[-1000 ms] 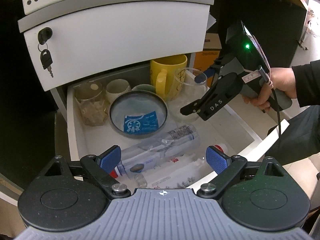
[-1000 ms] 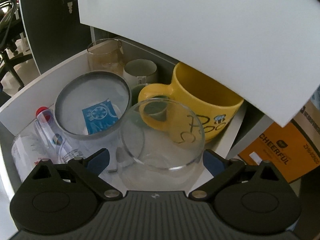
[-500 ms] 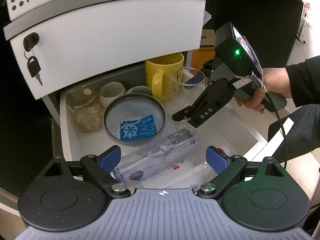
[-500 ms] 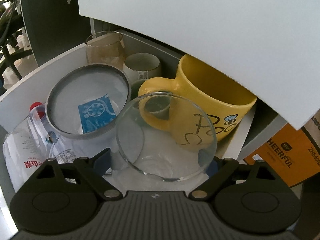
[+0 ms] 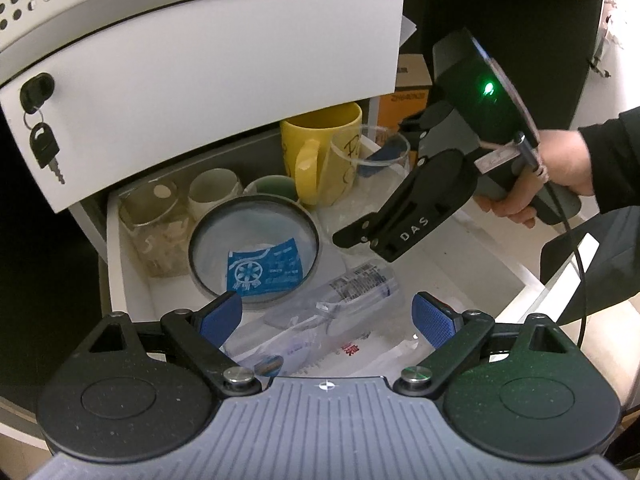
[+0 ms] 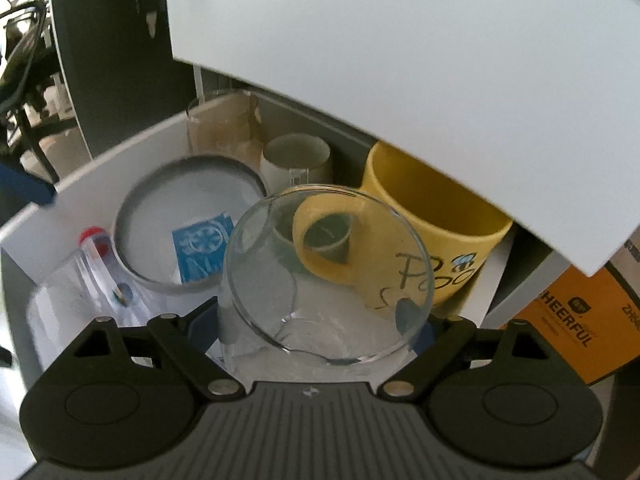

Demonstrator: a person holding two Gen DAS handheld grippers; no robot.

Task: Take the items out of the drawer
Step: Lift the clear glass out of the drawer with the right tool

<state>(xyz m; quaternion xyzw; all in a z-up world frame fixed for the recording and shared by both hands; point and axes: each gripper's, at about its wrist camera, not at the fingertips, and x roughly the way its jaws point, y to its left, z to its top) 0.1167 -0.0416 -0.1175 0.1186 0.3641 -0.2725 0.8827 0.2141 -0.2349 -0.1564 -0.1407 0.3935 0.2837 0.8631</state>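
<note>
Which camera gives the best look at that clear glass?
The right wrist view: the glass fills the middle, rim toward the camera, between the right gripper fingers. The left wrist view shows it smaller, beside the yellow mug, partly hidden.

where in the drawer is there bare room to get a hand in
Bare floor lies along the drawer's right wall, beside the plastic bottle. The back is crowded: glass jar, white cup, yellow mug, round lid.
</note>
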